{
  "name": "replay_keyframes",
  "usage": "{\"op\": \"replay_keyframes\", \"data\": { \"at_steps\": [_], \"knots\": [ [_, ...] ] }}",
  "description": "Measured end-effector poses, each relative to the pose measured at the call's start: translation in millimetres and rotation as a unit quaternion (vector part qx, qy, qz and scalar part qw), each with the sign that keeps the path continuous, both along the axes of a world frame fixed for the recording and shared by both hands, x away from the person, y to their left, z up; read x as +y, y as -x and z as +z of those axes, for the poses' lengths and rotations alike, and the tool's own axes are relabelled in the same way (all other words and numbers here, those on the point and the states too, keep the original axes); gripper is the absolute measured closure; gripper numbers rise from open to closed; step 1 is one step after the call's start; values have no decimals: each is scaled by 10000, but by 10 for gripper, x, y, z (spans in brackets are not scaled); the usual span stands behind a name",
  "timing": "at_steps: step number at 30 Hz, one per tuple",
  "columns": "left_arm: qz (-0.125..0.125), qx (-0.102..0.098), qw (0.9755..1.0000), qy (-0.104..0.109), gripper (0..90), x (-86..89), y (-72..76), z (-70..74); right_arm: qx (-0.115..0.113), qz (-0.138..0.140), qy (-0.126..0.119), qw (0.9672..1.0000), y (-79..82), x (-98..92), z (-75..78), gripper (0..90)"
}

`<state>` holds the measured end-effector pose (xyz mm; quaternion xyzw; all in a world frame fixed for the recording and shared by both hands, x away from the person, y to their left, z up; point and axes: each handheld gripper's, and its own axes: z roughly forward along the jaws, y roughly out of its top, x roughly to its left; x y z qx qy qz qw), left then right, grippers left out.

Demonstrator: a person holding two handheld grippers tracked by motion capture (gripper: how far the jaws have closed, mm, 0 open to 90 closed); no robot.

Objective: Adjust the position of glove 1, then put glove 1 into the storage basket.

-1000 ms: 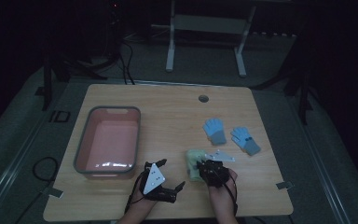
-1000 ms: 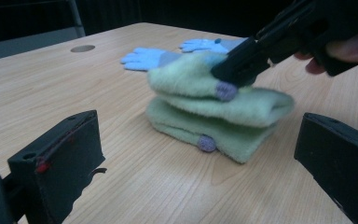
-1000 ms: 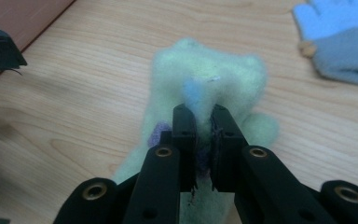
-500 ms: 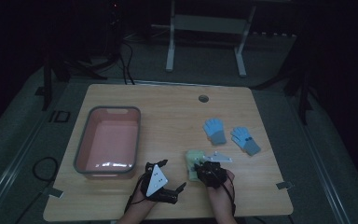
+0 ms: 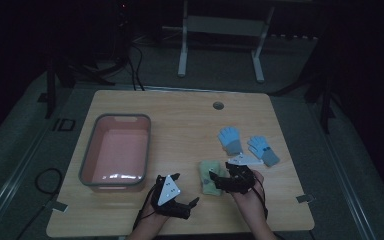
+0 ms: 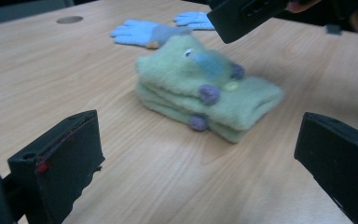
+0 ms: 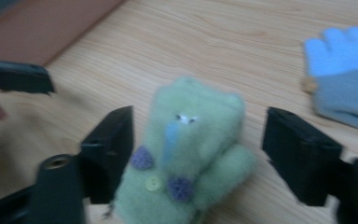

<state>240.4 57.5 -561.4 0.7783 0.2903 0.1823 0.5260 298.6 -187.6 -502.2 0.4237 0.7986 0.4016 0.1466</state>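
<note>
Lying flat on the table [image 5: 180, 110] near its near edge, the green gloves [image 5: 209, 176] sit stacked, right of the pink bin [image 5: 116, 150]. The right gripper [image 5: 220, 181] hovers over them, its jaws just opened wide, pads clear of the fabric. The left gripper [image 5: 180, 192] rests nearby, jaws spread. Blue gloves [image 5: 230, 140] lie farther right.

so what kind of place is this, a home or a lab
Probably a lab or recording room: a lone wooden table in a dark space, cables across the floor, and a bare metal stand behind it.
</note>
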Motion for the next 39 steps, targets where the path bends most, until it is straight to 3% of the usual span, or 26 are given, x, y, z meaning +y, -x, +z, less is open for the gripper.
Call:
{"op": "replay_keyframes", "data": {
  "at_steps": [2,4,9,11,16,17,19,20,23,25,28,29,30,33,39],
  "knots": [
    [-103,76,9999,30,11,-23,10,18,34,198,-137,9997,-33,-33,-2,143],
    [-175,93,9998,-4,11,-49,29,45,35,338,30,9994,-72,-76,-10,142],
    [-424,125,9990,-114,11,-78,42,67,-212,640,-45,9977,-173,-230,8,142],
    [-656,138,9977,-80,11,-92,23,82,-264,738,-10,9969,-191,-266,31,141],
    [-840,185,9963,-87,11,-102,-8,97,-103,834,-62,9964,-241,-329,62,139],
    [-965,128,9951,-174,55,-112,-16,109,-17,855,-222,9961,-274,-340,76,132],
    [-1016,89,9946,-210,66,-118,-21,115,-61,876,-269,9958,-288,-335,84,121],
    [-1073,16,9936,-356,66,-147,-48,134,41,959,-351,9948,-305,-332,89,122],
    [-1142,-92,9923,-470,69,-187,-93,161,-30,1005,-218,9947,-334,-309,97,176],
    [-1244,-162,9905,-564,83,-228,-126,182,-43,1008,-313,9944,-359,-303,110,241],
    [-1433,-224,9872,-671,150,-282,-156,197,-91,1118,-254,9934,-413,-276,116,325],
    [-1433,-224,9872,-671,156,-282,-156,197,-91,1118,-254,9934,-413,-276,116,325],
    [-1563,-298,9837,-842,179,-330,-175,191,-37,1189,-330,9924,-459,-252,105,346],
    [-1715,-396,9790,-1027,230,-388,-205,174,9,1271,-266,9915,-509,-195,69,374],
    [-1976,-542,9695,-1345,359,-448,-280,131,368,1355,-245,9898,-624,-127,-111,374]
  ]
}}
